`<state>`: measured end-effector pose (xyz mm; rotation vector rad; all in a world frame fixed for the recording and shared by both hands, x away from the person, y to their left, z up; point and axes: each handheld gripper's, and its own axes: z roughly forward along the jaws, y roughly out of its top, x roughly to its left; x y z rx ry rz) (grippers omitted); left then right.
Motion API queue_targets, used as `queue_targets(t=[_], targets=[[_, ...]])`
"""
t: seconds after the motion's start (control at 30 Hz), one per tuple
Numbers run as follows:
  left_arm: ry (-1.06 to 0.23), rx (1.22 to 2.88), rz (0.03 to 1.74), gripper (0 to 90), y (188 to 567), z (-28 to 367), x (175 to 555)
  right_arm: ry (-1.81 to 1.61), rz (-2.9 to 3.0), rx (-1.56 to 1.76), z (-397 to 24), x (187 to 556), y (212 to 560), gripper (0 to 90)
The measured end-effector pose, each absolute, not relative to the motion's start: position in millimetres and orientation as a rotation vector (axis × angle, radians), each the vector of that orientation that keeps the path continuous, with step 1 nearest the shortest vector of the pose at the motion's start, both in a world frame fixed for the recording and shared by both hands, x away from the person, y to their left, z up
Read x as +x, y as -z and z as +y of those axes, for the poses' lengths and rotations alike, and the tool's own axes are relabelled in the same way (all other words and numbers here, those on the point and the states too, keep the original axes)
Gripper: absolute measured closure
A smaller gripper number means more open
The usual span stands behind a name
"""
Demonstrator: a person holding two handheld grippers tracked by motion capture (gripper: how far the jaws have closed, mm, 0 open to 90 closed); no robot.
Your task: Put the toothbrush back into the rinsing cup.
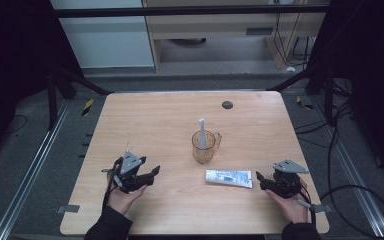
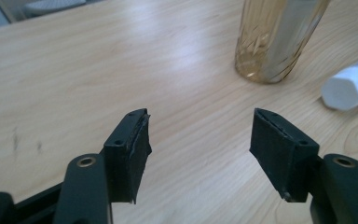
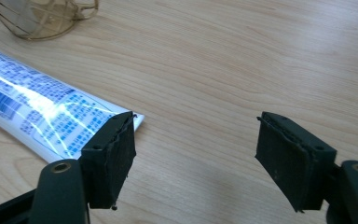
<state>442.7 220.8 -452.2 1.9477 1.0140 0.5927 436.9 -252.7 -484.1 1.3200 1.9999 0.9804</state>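
Gaping wide and empty, the right gripper (image 3: 196, 154) sits just beside the toothpaste tube (image 3: 42, 116)'s flat crimped end; the left gripper (image 2: 200, 149) is likewise spread, near the amber cup (image 1: 203, 146). Pinching only that thin crimp could let the tube swing or slip.

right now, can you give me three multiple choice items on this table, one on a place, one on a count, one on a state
1. Where does the toothpaste tube lie?
A. inside the cup
B. flat on the table, between the cup and the right gripper
C. in the left gripper

2. How many toothbrushes stand in the amber glass cup?
A. none
B. one
C. three

3. How are the right gripper's jaws?
A. open, holding nothing
B. shut on the tube
C. shut on the cup

B: the tube rests on the wood.
B: a single white toothbrush.
A: jaws apart, bare table between them.
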Motion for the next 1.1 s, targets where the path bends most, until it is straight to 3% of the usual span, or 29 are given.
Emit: queue_targets(t=[0.5, 1.1], targets=[[-0.605, 1.907, 1.182, 42.1, 465.1, 272.8, 421.8, -1.075, 2.111, 1.267, -218.6, 442.1, 472.4, 40.7], [-0.661, 1.944, 1.252, 39.1, 467.7, 279.3, 430.0, -1.172, 2.145, 1.282, -171.0, 463.5, 461.4, 45.5]])
